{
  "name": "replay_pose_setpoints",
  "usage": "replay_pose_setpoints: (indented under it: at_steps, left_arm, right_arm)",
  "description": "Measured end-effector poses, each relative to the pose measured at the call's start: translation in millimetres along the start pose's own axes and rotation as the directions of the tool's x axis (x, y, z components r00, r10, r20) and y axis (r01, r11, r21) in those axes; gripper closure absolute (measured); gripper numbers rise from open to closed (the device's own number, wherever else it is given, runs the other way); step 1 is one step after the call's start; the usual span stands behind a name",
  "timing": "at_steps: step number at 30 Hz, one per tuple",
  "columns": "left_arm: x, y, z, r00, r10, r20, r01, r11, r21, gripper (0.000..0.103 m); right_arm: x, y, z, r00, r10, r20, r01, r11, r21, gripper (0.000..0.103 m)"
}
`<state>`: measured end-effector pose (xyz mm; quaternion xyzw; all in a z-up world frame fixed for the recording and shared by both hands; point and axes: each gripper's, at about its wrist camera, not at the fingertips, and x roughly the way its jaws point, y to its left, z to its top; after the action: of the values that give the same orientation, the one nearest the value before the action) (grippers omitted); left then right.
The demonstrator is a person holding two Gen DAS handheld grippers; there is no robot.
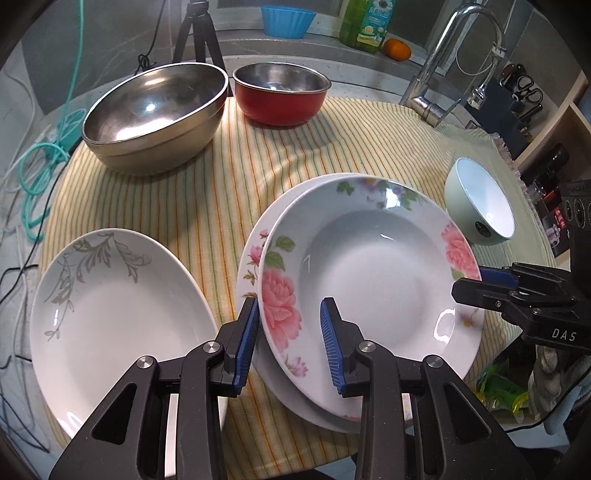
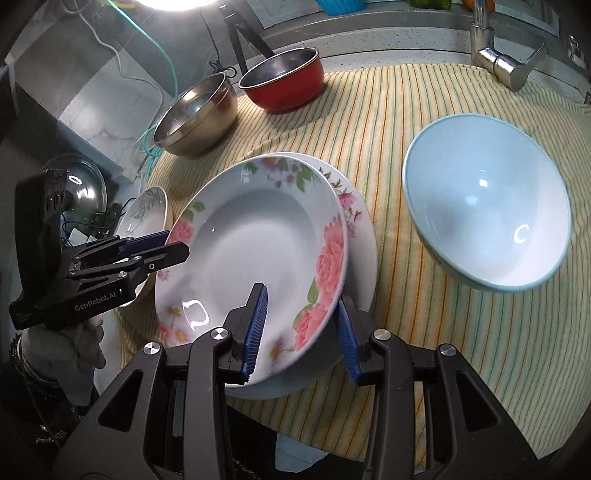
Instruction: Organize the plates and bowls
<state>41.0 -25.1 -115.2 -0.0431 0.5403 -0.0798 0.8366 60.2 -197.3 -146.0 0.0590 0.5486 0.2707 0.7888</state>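
A deep plate with pink flowers point(image 1: 369, 273) lies tilted on top of a second floral plate point(image 1: 255, 254) on the striped cloth. My left gripper point(image 1: 291, 343) is open, its fingers on either side of the top plate's near-left rim. My right gripper point(image 2: 301, 328) is open too, straddling the same plate's point(image 2: 258, 251) rim from the other side. A white plate with grey leaves point(image 1: 118, 325) lies to the left. A pale blue bowl point(image 2: 487, 206) stands to the right. A big steel bowl point(image 1: 155, 110) and a red bowl point(image 1: 280, 92) stand at the back.
A striped cloth point(image 1: 221, 192) covers the worktop. A faucet point(image 1: 443, 70) rises at the back right. A tripod point(image 1: 199, 33), a green bottle point(image 1: 365, 22), an orange point(image 1: 397, 50) and a blue tub point(image 1: 288, 20) stand behind. Cables point(image 1: 40, 173) lie at the left.
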Motion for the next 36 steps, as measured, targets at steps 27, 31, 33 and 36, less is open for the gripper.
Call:
replay_pose_setpoints:
  at_steps: [27,31,33,36]
  left_arm:
    - [-42.4,46.1,-14.1,0.996,-0.036,0.086,0.053,0.979,-0.197,0.070]
    - [-60.0,68.3,-25.7,0.993,-0.014,0.119,0.046,0.962,-0.270,0.069]
    - [-68.4,80.5,-32.9,0.991,0.005,0.133,0.036,0.951,-0.307,0.069]
    - [-79.1,99.0,-45.7,0.988,0.043,0.150,0.015,0.931,-0.365,0.069]
  right_arm:
    - [-27.2,17.1,14.0,0.998,-0.031,0.053,0.033,0.999,-0.039,0.055]
    - [-25.3,35.3,22.6,0.998,0.007,0.057,-0.003,0.997,-0.079,0.050]
    - [-22.3,45.3,28.0,0.998,0.024,0.053,-0.018,0.994,-0.106,0.050]
    - [-13.1,62.4,35.0,0.997,0.066,0.028,-0.062,0.989,-0.132,0.050]
